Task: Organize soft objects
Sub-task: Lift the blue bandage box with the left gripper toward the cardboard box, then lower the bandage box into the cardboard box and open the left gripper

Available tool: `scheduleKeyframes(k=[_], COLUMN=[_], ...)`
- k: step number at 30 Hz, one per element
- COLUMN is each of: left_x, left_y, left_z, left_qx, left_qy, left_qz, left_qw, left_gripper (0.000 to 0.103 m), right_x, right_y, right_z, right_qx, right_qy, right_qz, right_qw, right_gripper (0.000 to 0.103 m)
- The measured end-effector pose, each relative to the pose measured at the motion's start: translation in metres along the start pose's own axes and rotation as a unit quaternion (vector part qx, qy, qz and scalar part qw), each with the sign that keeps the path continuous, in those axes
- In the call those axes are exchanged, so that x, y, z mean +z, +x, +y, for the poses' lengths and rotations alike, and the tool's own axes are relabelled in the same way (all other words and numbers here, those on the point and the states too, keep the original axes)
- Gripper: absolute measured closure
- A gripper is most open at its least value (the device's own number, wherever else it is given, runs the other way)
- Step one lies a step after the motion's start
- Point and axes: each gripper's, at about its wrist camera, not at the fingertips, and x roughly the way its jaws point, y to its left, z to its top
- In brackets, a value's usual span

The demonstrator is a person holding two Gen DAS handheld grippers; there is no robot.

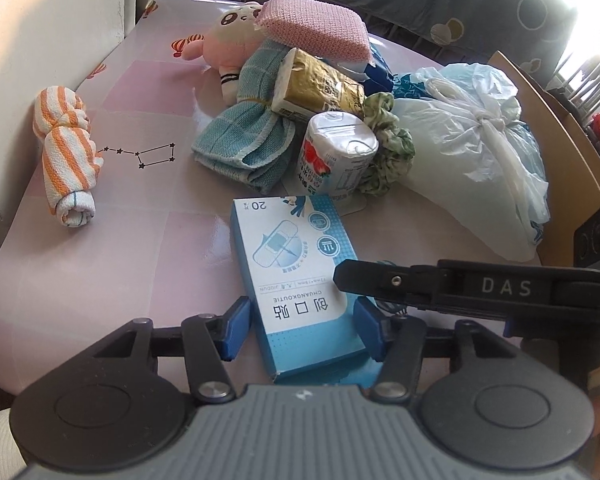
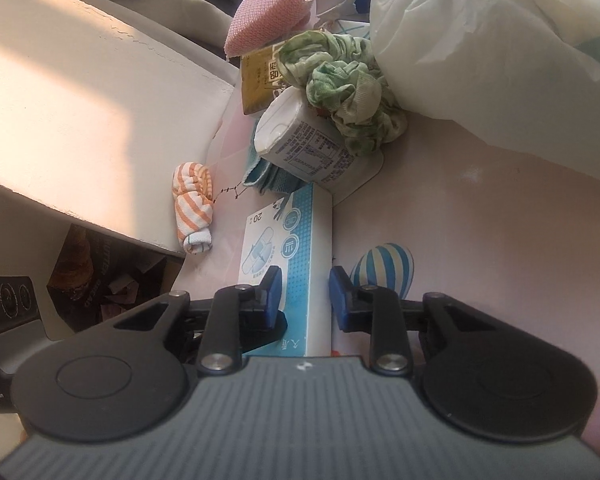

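Note:
A blue-and-white plaster box point(image 1: 296, 280) point(image 2: 288, 240) lies at the near edge of a pile of soft things. My left gripper point(image 1: 302, 328) straddles its width, and its left pad stands a thin gap off the box. My right gripper point(image 2: 306, 292) comes in from the right, its finger point(image 1: 380, 280) lying over the box's right long edge. Its pads are narrow, one on the printed face and one at the side. An orange-striped rolled towel point(image 1: 66, 152) point(image 2: 192, 200) lies apart on the left.
Behind the box stand a strawberry-print can point(image 1: 336, 152), a teal cloth point(image 1: 248, 140), a green scrunchie point(image 1: 388, 148), a gold tissue pack point(image 1: 320, 84), a plush toy point(image 1: 232, 36) and a pink sponge point(image 1: 316, 28). A knotted plastic bag point(image 1: 468, 152) fills the right. The pink table point(image 1: 140, 248) meets a wall on the left.

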Motion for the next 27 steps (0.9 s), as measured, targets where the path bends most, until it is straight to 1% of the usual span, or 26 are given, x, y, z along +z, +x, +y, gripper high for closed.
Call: scheduleKeyframes(k=[1, 3, 4, 9, 15, 21, 24, 27], left_x=[-0.001, -0.002, -0.003, -0.009, -0.01, 0.011, 0.028, 0.049], left_y=[-0.002, -0.008, -0.012, -0.033, -0.069, -0.1, -0.108, -0.11], left_z=[-0.001, -0.003, -0.004, -0.008, -0.02, -0.049, -0.072, -0.103], left_qx=[0.001, 0.001, 0.003, 0.008, 0.011, 0.01, -0.002, -0.018], left_qy=[0.002, 0.003, 0.003, 0.003, 0.011, 0.037, 0.056, 0.081], left_qz=[-0.003, -0.01, -0.012, -0.029, -0.068, -0.113, -0.131, -0.144], left_qw=[1.0, 0.9999, 0.9999, 0.9996, 0.9976, 0.9928, 0.9898, 0.9861], left_gripper=[0.046, 0.052, 0.052, 0.053, 0.053, 0.053, 0.053, 0.053], right_x=[0.0, 0.0, -0.001, -0.007, -0.011, 0.003, 0.017, 0.034], right_y=[0.0, -0.002, -0.004, -0.019, -0.041, -0.081, -0.107, -0.142], right_z=[0.0, 0.002, 0.003, 0.01, 0.029, 0.051, 0.055, 0.05], right_qx=[0.002, 0.003, 0.002, 0.011, 0.027, 0.044, 0.05, 0.052], right_qy=[0.003, 0.005, 0.002, -0.007, -0.019, -0.04, -0.043, -0.039], right_qz=[0.0, -0.001, -0.002, -0.008, -0.028, -0.067, -0.094, -0.127], right_qw=[1.0, 1.0, 1.0, 1.0, 0.999, 0.996, 0.993, 0.99], right_gripper=[0.078, 0.078, 0.078, 0.078, 0.078, 0.078, 0.078, 0.078])
